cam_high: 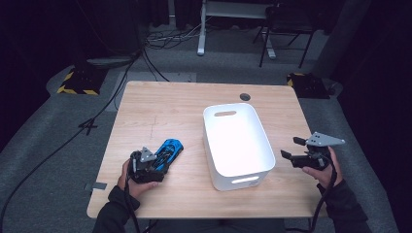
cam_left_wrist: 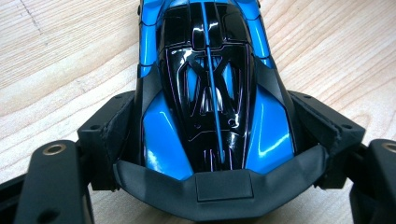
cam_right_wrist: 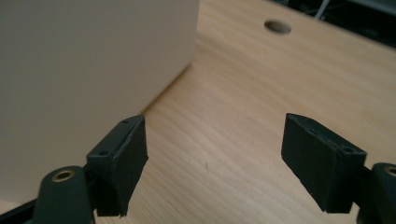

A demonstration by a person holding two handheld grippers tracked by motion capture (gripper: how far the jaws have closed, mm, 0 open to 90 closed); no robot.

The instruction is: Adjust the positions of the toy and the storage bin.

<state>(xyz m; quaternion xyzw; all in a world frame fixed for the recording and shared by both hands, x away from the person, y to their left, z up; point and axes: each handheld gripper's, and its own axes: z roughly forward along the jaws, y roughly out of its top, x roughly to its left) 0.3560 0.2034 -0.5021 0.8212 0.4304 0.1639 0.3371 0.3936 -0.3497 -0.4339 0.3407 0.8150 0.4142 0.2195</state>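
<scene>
High view: your left gripper point(cam_high: 151, 167) sits at seven o'clock on the pale wood-grain table point(cam_high: 160, 104), clamped on the tail of a glossy blue and black toy car point(cam_high: 167, 153) whose nose points toward one o'clock. At centre stands a white plastic bin point(cam_high: 219, 172), rounded rectangular, smooth-walled, slot handles at both ends, nothing in it. Your right gripper point(cam_high: 293, 147) hovers at four o'clock, just beside the bin's right wall, jaws spread, nothing between them. Left gripper view: the car point(cam_left_wrist: 210, 93) lies on the table, wedge-shaped, lacquered body with black canopy and thin purple lines; your black padded fingers point(cam_left_wrist: 109, 135) press its flanks above the matte grey rear spoiler. Right gripper view: blocky black fingers point(cam_right_wrist: 123, 156) stand well apart over bare wood; the bin's point(cam_right_wrist: 93, 60) flat matte wall at ten o'clock, a round cable hole point(cam_right_wrist: 277, 26) at one o'clock.
</scene>
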